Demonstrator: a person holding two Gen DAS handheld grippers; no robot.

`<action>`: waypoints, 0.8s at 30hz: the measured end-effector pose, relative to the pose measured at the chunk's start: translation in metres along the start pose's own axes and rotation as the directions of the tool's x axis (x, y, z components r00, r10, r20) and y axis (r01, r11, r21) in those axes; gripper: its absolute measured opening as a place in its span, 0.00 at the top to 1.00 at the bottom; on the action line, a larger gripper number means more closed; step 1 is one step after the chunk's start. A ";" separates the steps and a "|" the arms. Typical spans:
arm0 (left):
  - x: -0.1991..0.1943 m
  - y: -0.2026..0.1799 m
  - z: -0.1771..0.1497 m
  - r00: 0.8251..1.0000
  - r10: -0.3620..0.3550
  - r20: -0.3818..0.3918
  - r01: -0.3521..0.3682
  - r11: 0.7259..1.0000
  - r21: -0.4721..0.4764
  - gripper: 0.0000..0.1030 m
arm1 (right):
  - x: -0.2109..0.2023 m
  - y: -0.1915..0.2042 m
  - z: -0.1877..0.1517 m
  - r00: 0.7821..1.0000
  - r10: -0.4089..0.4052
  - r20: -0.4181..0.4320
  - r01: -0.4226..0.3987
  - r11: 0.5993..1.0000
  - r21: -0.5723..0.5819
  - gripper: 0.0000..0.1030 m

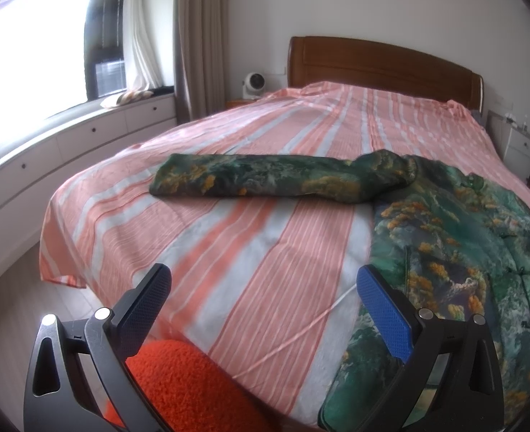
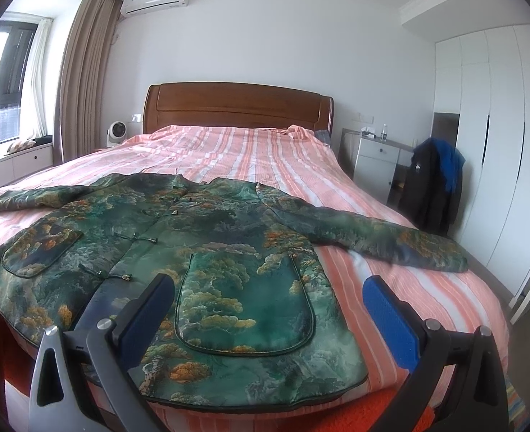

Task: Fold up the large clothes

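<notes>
Two sleeves spread, jacket (image 2: 178, 252) hem (near edge) cropped

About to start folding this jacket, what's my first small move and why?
Probably lower the open left gripper onto the left sleeve to fold it inward: the jacket lies flat, front up, both sleeves spread, nothing held.

The jacket (image 2: 178, 252) lay spread across the bed's (image 2: 265, 154) foot, sleeves out sideways, headboard (image 2: 236, 108) behind.

L tongs (image 1: 263, 300) wide apart, gripping nothing. R tongs (image 2: 268, 311) likewise spread, empty, both pointing fwd.
</notes>
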State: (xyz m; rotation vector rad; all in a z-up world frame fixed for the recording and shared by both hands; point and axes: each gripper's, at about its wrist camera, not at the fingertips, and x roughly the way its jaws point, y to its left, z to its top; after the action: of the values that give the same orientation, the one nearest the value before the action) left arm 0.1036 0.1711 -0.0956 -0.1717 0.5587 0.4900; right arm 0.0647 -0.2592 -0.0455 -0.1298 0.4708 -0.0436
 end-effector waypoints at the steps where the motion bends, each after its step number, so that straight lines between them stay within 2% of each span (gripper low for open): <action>1: 0.000 0.000 0.000 1.000 0.001 -0.002 -0.001 1.000 0.000 0.00 | 0.001 0.000 0.000 1.000 -0.001 -0.002 0.001 1.000 -0.001 0.00; 24: 0.001 0.002 0.000 1.000 0.002 0.000 -0.002 1.000 0.001 0.00 | 0.001 0.002 -0.001 1.000 -0.003 -0.009 0.003 1.000 -0.005 0.00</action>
State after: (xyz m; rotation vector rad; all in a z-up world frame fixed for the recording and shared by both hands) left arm 0.1036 0.1729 -0.0958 -0.1705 0.5589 0.4921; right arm 0.0657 -0.2570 -0.0472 -0.1348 0.4794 -0.0455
